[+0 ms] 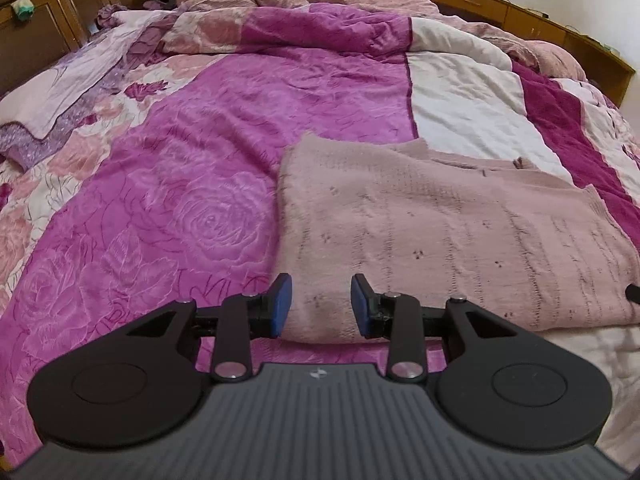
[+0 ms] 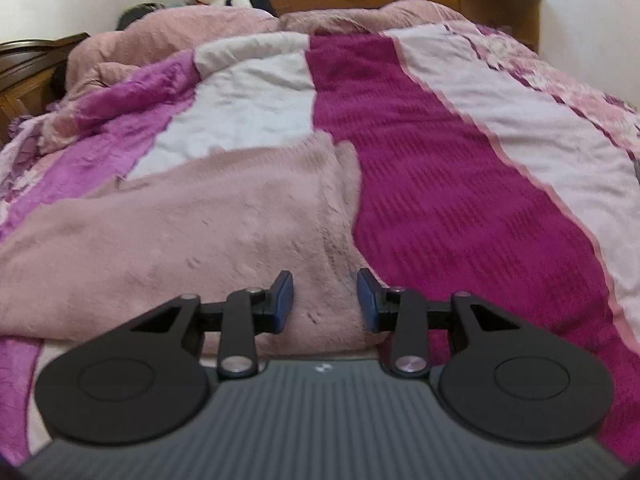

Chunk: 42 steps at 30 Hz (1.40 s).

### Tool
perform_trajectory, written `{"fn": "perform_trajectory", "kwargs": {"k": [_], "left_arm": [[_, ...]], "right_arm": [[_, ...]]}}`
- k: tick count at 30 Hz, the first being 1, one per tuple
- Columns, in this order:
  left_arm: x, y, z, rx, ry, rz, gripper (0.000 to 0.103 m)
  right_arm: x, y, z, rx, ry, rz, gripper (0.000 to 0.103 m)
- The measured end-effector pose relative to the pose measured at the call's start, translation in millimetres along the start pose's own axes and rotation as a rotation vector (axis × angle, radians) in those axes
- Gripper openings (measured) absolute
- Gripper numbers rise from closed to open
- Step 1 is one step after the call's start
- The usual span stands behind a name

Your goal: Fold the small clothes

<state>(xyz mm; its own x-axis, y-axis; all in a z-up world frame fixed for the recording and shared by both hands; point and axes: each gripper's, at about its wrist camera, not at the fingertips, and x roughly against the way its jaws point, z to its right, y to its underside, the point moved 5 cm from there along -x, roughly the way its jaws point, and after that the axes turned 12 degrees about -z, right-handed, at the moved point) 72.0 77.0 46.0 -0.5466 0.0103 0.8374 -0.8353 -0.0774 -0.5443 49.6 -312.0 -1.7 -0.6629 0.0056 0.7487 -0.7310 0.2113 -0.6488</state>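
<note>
1. Knitwear, a pink sweater [image 1: 440,232], is laid flat on the quilt [image 1: 224,128], just ahead of both tools, presumably for folding.
2. The left gripper [image 1: 321,304] is parted and empty above the near-left hem.
3. The right gripper [image 2: 325,300] is likewise released, nothing grasped.
4. Bare quilt is left free beyond each side edge.

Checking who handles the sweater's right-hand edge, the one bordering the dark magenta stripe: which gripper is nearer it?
Right. The right gripper hangs open over the pink knit sweater just inside that edge; the left gripper hangs open near the opposite edge.
</note>
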Motion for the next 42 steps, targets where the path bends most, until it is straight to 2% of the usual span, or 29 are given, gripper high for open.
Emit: {"fn": "perform_trajectory", "kwargs": {"k": [4, 5, 8, 13, 20, 29, 35, 37, 40, 41, 42], "left_arm": [[4.2, -1.4, 8.9, 0.016, 0.051, -0.019, 0.040], [4.8, -1.2, 11.1, 0.020, 0.064, -0.024, 0.040], [5.1, -1.4, 21.7, 0.005, 0.064, -0.028, 0.040], [1.8, 0.6, 38.8, -0.034, 0.067, -0.044, 0.040], [-8.5, 3.5, 61.6, -0.081, 0.068, -0.073, 0.040], [-26.9, -0.1, 76.5, -0.092, 0.054, -0.105, 0.040], [-34.2, 0.7, 82.1, -0.111, 0.043, -0.122, 0.040], [-36.6, 1.5, 81.1, -0.110, 0.039, -0.128, 0.040], [-39.2, 2.5, 79.4, -0.102, 0.042, -0.136, 0.040], [-39.7, 2.4, 79.3, -0.102, 0.042, -0.137, 0.040], [-39.9, 2.3, 79.3, -0.103, 0.041, -0.136, 0.040]], "right_arm": [[10.3, -1.2, 3.8, -0.021, -0.022, 0.019, 0.038], [14.5, -2.9, 5.9, -0.038, -0.036, 0.031, 0.041], [21.6, -8.5, 15.2, -0.107, -0.073, 0.059, 0.072], [15.7, -16.4, 30.2, -0.149, -0.137, 0.030, 0.072], [-16.6, -16.0, 48.0, -0.241, -0.250, -0.079, 0.072], [-31.9, -20.3, 37.1, -0.257, -0.401, -0.104, 0.072], [-40.1, -20.3, 27.7, -0.291, -0.412, -0.073, 0.071], [-41.3, -19.6, 25.5, -0.295, -0.401, -0.058, 0.068], [-42.6, -18.7, 21.7, -0.288, -0.387, -0.053, 0.047], [-42.8, -18.7, 21.3, -0.295, -0.401, -0.058, 0.037], [-42.0, -18.9, 21.7, -0.310, -0.419, -0.058, 0.034]]}}
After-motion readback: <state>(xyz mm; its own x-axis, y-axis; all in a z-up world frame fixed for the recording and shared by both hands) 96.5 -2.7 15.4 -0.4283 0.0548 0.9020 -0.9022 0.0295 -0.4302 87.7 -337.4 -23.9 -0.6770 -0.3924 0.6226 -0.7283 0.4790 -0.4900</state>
